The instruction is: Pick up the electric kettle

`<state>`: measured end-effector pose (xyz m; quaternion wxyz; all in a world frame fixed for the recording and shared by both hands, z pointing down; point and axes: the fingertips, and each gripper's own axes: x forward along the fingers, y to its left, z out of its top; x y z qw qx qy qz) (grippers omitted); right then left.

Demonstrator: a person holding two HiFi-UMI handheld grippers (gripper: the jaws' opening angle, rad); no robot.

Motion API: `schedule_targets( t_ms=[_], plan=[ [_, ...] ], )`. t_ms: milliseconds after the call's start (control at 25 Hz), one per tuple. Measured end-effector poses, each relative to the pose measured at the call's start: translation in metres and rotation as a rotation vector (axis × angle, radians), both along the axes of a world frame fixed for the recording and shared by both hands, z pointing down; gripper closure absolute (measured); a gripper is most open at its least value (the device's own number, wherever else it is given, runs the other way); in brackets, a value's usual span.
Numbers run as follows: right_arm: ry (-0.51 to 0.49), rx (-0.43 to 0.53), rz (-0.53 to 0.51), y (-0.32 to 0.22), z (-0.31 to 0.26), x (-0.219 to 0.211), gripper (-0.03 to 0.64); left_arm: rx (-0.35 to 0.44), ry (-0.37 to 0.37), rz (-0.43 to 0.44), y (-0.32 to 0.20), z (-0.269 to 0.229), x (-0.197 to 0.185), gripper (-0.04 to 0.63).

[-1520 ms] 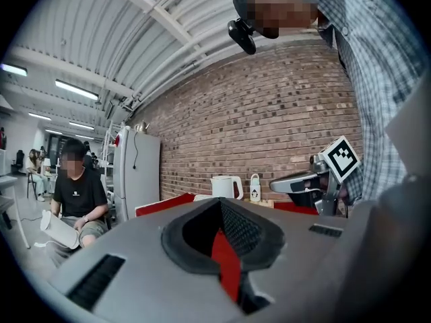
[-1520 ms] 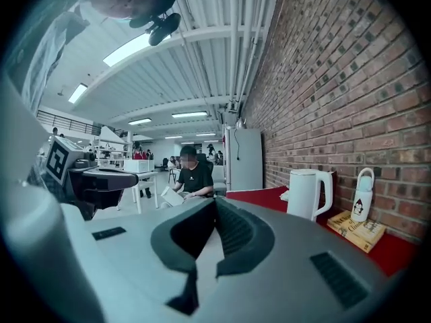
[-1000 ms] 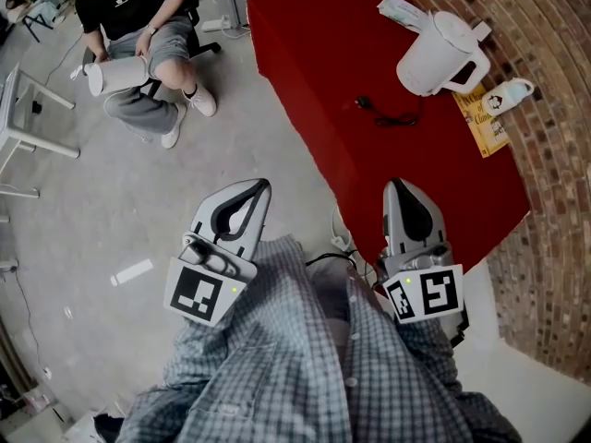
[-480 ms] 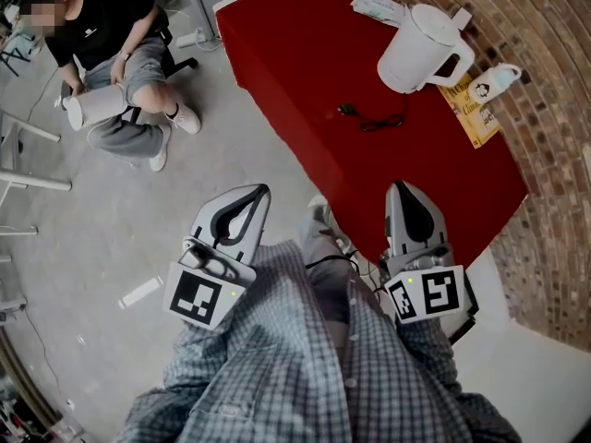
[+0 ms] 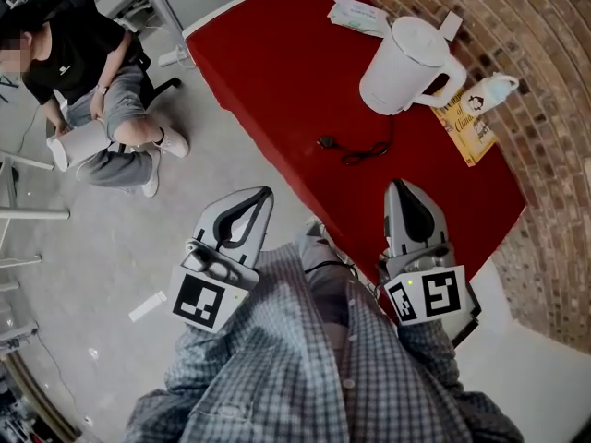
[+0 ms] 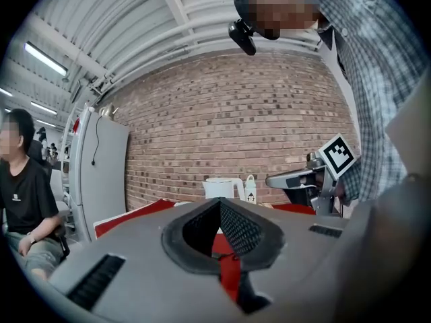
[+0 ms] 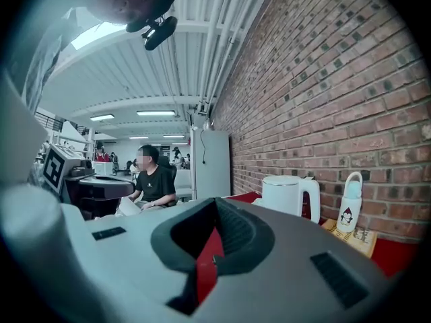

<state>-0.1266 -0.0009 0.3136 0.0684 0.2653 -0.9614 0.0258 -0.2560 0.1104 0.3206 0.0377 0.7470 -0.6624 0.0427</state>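
The white electric kettle (image 5: 406,63) stands upright on the far right part of the red table (image 5: 268,63), handle toward the brick wall. It also shows in the left gripper view as the kettle (image 6: 222,188) and, larger, in the right gripper view as the kettle (image 7: 286,194). My left gripper (image 5: 266,193) hangs over the floor short of the table, shut and empty. My right gripper (image 5: 396,185) is over the table's near edge, well short of the kettle, also shut with nothing in it. Both point level toward the wall, left gripper (image 6: 219,202) and right gripper (image 7: 215,200).
A black cord (image 5: 355,148) lies on the cloth in front of the kettle. A yellow book (image 5: 469,125) and a small white bottle (image 5: 489,90) sit by the brick wall (image 5: 545,155), a white packet (image 5: 355,15) at the far end. A person (image 5: 88,72) sits on the left.
The table and kettle have slid down and left in the head view, closer to both grippers. The seated person has drifted toward the left edge. Both grippers stay shut.
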Motion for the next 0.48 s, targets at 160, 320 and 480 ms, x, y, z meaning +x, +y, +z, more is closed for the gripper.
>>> schedule_targets(
  t_ms=[160, 320, 480],
  plan=[
    [0.005, 0.003, 0.025, -0.037, 0.0, -0.002, 0.611, -0.004, 0.004, 0.038, -0.044, -0.002, -0.003, 0.594],
    [-0.009, -0.018, 0.081, -0.071, 0.002, 0.004, 0.611, -0.002, 0.025, 0.091, -0.087, -0.006, 0.001, 0.594],
    [-0.029, -0.037, 0.133, -0.103, 0.008, 0.012, 0.611, -0.027, 0.008, 0.148, -0.123, -0.005, 0.007, 0.595]
  ],
)
